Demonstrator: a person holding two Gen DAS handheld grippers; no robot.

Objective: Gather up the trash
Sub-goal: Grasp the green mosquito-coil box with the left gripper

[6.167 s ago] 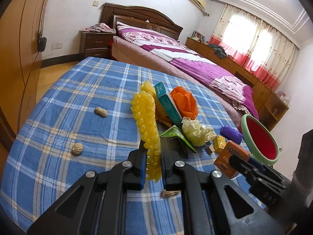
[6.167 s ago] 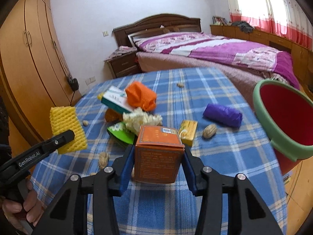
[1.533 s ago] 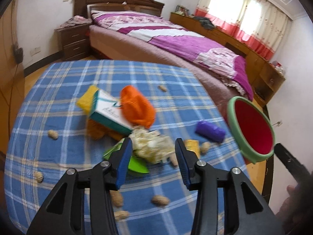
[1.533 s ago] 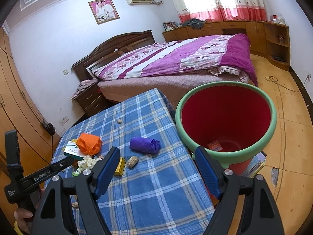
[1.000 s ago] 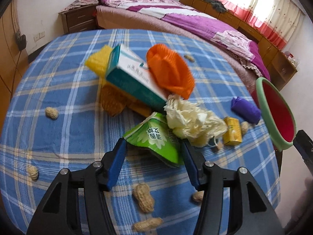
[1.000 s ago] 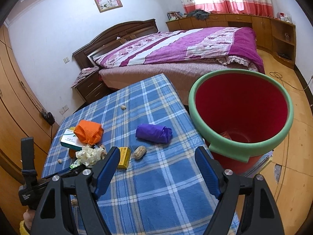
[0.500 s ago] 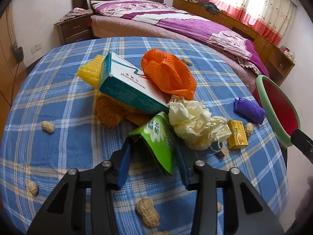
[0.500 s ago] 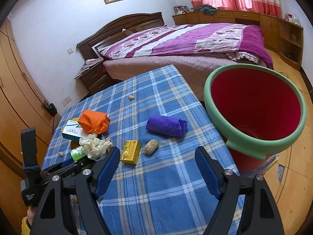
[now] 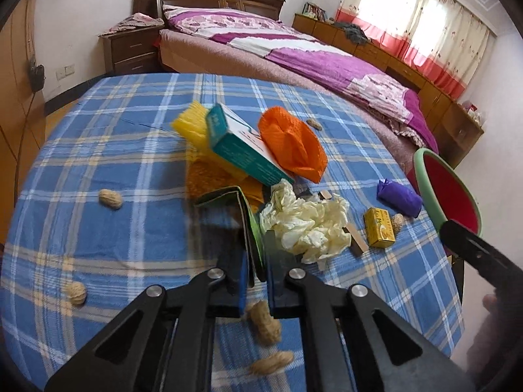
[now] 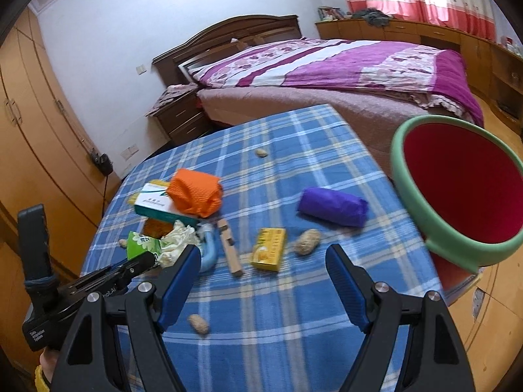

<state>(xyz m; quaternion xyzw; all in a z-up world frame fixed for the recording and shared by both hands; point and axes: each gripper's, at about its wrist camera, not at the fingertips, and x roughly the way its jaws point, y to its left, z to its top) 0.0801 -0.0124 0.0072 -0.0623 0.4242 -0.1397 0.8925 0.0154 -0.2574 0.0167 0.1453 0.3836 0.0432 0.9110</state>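
left tool (image 9: pixel 254 269): black arms, silver screws | right tool (image 10: pixel 263 272): blue ribbed pads

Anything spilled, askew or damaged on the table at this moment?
Peanuts lie loose across the tablecloth. The teal box sits tilted on the pile, propped against orange mesh. The left gripper pinches a crumpled green packet. Nothing looks broken.

Left gripper (image 9: pixel 254 271) clamped on green packet (image 9: pixel 251 228), near centre. Crumpled cream wrapper (image 9: pixel 310 225) just right. Teal box (image 9: pixel 242 147), orange mesh (image 9: pixel 294 145) farther.
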